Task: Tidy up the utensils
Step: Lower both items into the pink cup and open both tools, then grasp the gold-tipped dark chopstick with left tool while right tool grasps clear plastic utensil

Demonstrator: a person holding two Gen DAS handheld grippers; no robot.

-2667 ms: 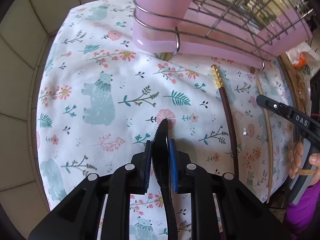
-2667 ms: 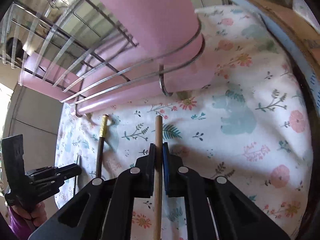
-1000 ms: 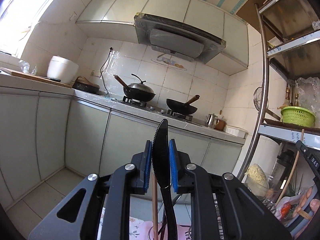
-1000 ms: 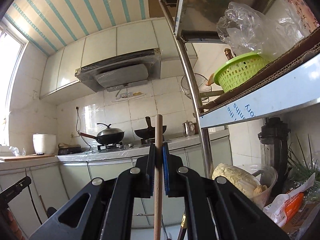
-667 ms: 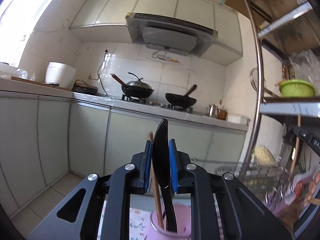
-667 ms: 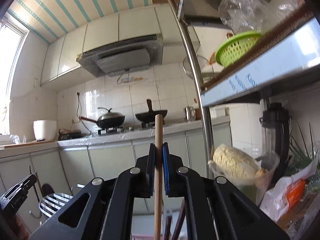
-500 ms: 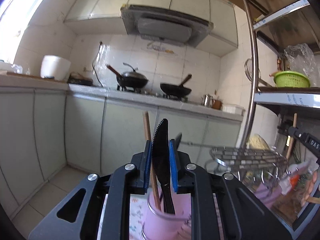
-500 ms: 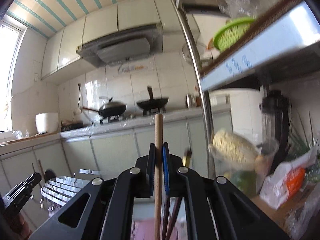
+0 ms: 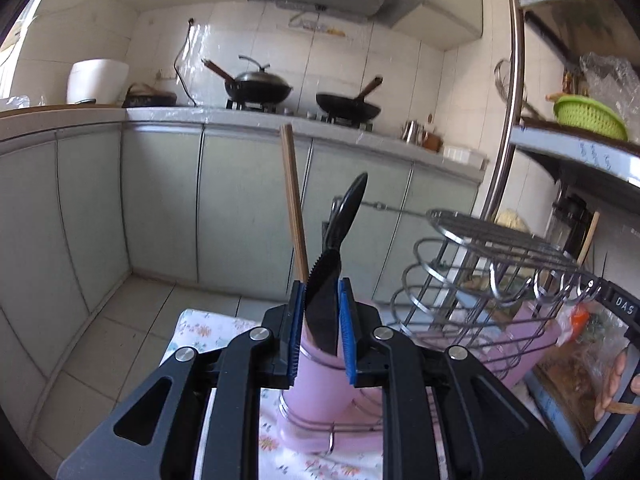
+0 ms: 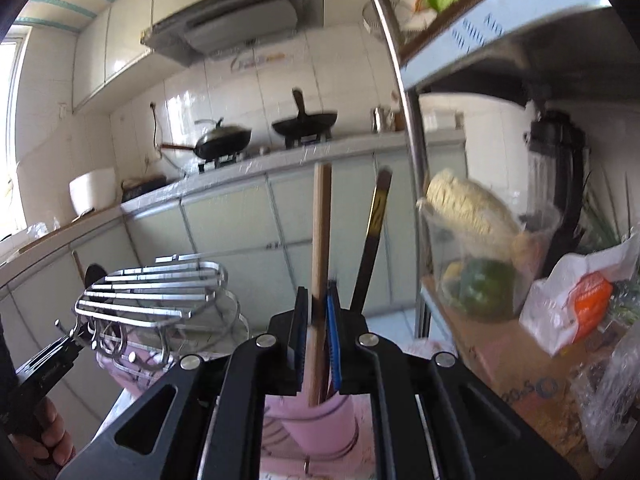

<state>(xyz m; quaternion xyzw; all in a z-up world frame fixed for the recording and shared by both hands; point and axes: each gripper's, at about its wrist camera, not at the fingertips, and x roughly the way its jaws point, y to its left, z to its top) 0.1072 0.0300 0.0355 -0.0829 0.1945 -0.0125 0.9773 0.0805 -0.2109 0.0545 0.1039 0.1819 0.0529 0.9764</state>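
Observation:
In the left wrist view my left gripper [image 9: 322, 312] has its blue pads apart around a black serrated knife [image 9: 325, 304] that stands in a pink cup [image 9: 320, 396] of the dish rack. A wooden chopstick [image 9: 294, 208] and a black utensil [image 9: 346, 212] stand in that cup too. In the right wrist view my right gripper [image 10: 318, 328] has its pads apart around a light wooden chopstick [image 10: 320, 248] whose lower end is inside another pink cup [image 10: 316, 420]. A dark chopstick with a gold band [image 10: 372, 240] leans in the same cup.
A chrome wire dish rack [image 9: 492, 264] with a pink tray stands between the cups on a floral cloth [image 9: 200, 328]; it also shows in the right wrist view [image 10: 156, 292]. A metal shelf post [image 10: 412, 128], bagged food [image 10: 480, 248] and a blender stand at the right. Kitchen cabinets and woks are behind.
Both grippers tilted up from the cloth, carried the knife and chopstick over the pink cups and lowered them in. The pads have now opened and both utensils have slid down.

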